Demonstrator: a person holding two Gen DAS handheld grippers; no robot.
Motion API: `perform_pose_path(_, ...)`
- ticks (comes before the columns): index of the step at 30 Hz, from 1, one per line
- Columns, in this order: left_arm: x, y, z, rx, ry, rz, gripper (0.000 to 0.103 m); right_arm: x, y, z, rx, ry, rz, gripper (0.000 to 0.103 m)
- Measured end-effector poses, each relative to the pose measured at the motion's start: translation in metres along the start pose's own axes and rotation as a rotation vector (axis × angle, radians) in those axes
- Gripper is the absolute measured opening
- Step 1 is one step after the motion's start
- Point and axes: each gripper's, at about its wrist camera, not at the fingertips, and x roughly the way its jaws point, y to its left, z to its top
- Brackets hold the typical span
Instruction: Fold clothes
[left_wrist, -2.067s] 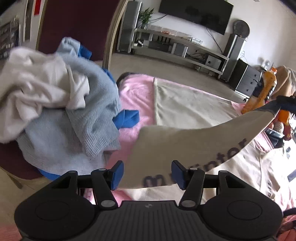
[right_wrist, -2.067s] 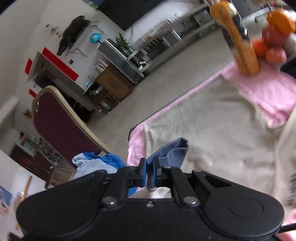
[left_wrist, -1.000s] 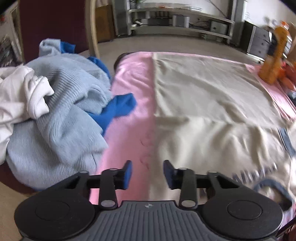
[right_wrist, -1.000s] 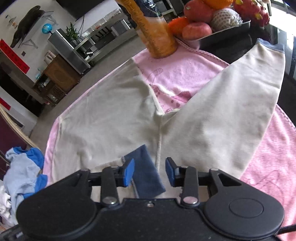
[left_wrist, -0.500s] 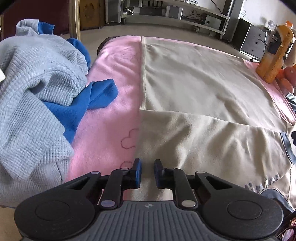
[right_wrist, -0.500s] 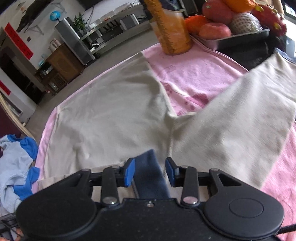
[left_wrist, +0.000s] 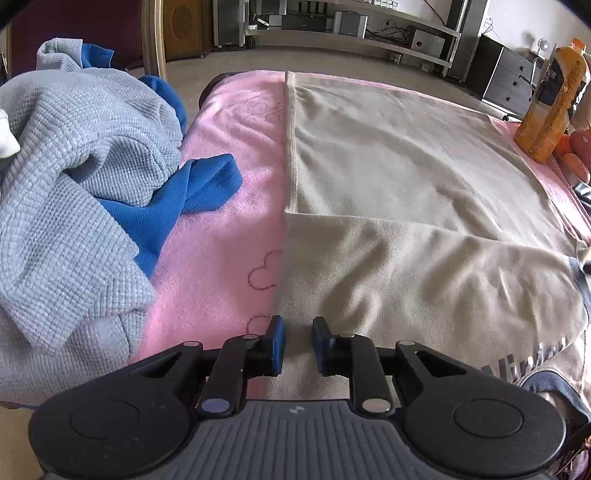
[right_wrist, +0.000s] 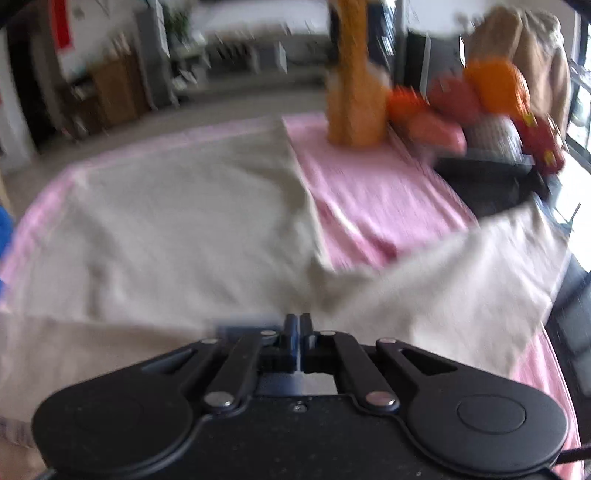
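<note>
**Beige shirt flat on the pink blanket, right gripper clenched at its collar**

In the left wrist view, at the far left I see a grey knit sweater (left_wrist: 70, 177) heaped over a blue garment (left_wrist: 184, 206). The beige shirt (left_wrist: 406, 177) lies spread on the pink blanket (left_wrist: 229, 206), filling the centre and right. My left gripper (left_wrist: 297, 345) tilts down over the shirt's left edge; its jaws are opening, holding nothing. In the blurred right wrist view, my right gripper (right_wrist: 298, 334) is clenched at the bottom centre, on the shirt's navy collar (right_wrist: 240, 328) as far as I can tell.
</note>
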Motion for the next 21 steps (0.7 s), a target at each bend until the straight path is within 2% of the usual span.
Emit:
perform_pose_path(1, 0.000, 0.000, 0.000, 0.001, 0.000, 0.001, 0.021, 0.007, -0.002, -0.001, 0.006, 0.046, -0.002, 0.000)
perform_pose_path(2, -0.001, 0.000, 0.000, -0.001, 0.000, 0.002, 0.021, 0.006, -0.005, 0.000, 0.029, 0.052, 0.005, 0.003)
perform_pose_path(6, -0.024, 0.011, -0.003, -0.055, -0.026, -0.018, 0.021, -0.025, -0.010, 0.011, 0.112, 0.024, 0.057, 0.010)
perform_pose_path(9, -0.056, 0.026, -0.004, -0.125, -0.102, -0.041, 0.021, -0.076, 0.011, 0.033, 0.057, -0.052, 0.146, 0.015)
perform_pose_path(11, -0.071, 0.032, -0.004, -0.150, -0.133, -0.022, 0.020, -0.111, 0.033, 0.053, -0.001, -0.110, 0.221, 0.029)
perform_pose_path(14, -0.074, 0.031, -0.006, -0.151, -0.135, -0.029, 0.018, -0.143, 0.079, 0.077, -0.141, -0.187, 0.305, 0.041)
perform_pose_path(16, -0.065, 0.028, -0.009, -0.142, -0.108, -0.046, 0.018, -0.142, 0.115, 0.084, -0.252, -0.205, 0.364, 0.046)
perform_pose_path(19, -0.050, 0.027, -0.015, -0.138, -0.062, -0.080, 0.018, -0.115, 0.163, 0.086, -0.352, -0.149, 0.442, 0.046)
perform_pose_path(21, -0.041, 0.025, -0.018, -0.117, -0.039, -0.065, 0.018, -0.094, 0.194, 0.084, -0.391, -0.096, 0.482, 0.045)
